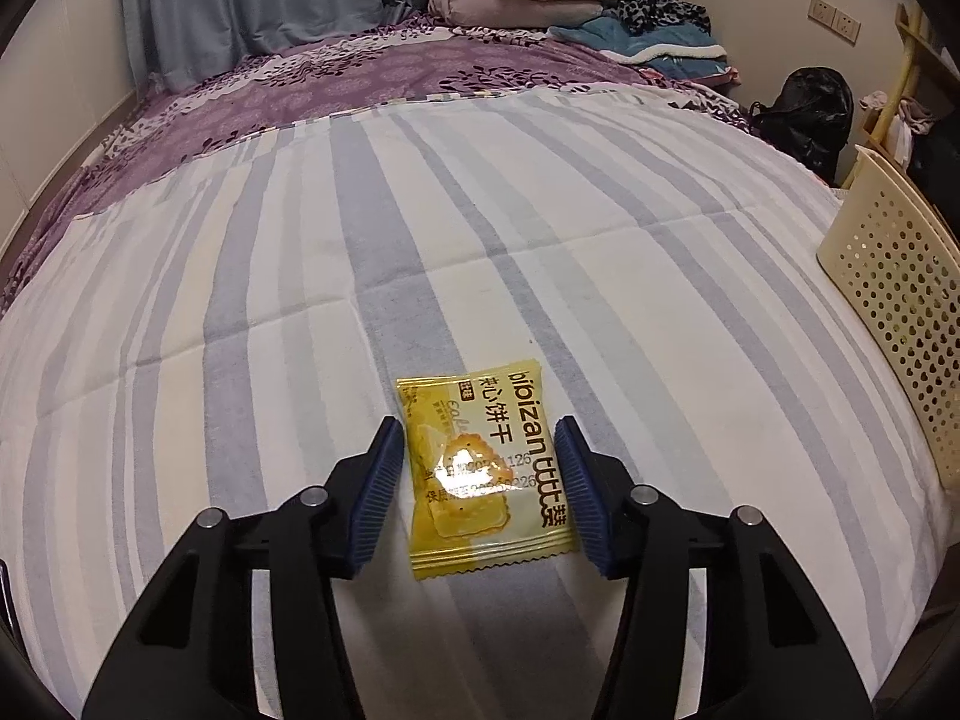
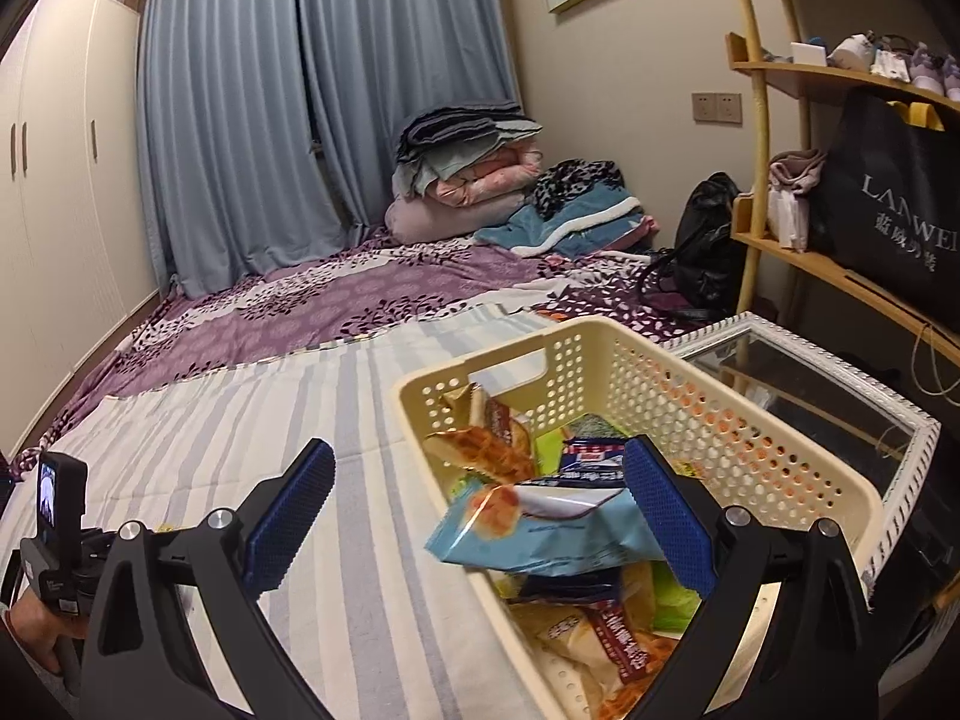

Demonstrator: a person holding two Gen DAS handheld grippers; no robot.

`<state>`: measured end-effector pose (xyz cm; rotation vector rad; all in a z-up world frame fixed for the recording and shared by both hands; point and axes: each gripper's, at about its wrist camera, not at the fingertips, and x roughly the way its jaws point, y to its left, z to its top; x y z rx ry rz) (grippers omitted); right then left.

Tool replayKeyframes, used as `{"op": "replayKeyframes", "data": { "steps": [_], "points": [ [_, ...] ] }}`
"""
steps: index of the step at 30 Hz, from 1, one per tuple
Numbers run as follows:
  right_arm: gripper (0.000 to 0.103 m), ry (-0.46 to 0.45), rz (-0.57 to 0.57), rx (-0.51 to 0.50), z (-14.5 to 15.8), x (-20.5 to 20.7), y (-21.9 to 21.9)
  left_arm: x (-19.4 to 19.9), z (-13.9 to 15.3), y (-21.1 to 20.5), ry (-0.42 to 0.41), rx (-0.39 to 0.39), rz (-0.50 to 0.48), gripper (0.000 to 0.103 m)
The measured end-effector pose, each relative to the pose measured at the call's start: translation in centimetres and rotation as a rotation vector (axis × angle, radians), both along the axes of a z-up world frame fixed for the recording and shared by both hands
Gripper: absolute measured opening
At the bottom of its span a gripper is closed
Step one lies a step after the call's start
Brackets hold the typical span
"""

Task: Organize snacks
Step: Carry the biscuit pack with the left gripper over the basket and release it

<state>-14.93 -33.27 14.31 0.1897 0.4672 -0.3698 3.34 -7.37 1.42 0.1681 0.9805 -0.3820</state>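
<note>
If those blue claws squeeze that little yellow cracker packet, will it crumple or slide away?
The yellow packet lies flat on the striped sheet between the open left gripper. Its glossy film glares, so it may be slippery. It looks thin and light; the printed cracker suggests fragile contents.

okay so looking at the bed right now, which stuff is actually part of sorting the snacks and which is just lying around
Part of the job:
- yellow biscuit packet, flat on the striped sheet between the open left tool
- cream basket, already holding snacks
- light blue snack bag, at the basket's near rim under the open right tool

Just lying about:
- folded bedding pile
- black bag
- wooden shelf
</note>
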Motion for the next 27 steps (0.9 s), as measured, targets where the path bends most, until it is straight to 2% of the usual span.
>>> {"op": "replayKeyframes", "data": {
  "steps": [6,12,20,27],
  "points": [
    [0.096,-0.016,-0.018,0.003,0.3,-0.4,-0.6,-0.2,0.9,0.2,-0.008,-0.028,0.01,0.048],
    [0.096,-0.039,-0.054,0.002,0.9,-1.2,-1.7,-0.9,3.3,-1.3,-0.054,-0.057,-0.038,0.048],
    [0.096,-0.037,-0.12,0.083,0.9,-3.1,-5.0,-2.7,7.2,-7.3,-0.12,-0.094,-0.2,0.048],
    [0.096,-0.005,-0.151,0.103,0.1,-5.0,-6.9,-4.5,10.0,-13.3,-0.148,-0.137,-0.35,0.048]
  ]
}}
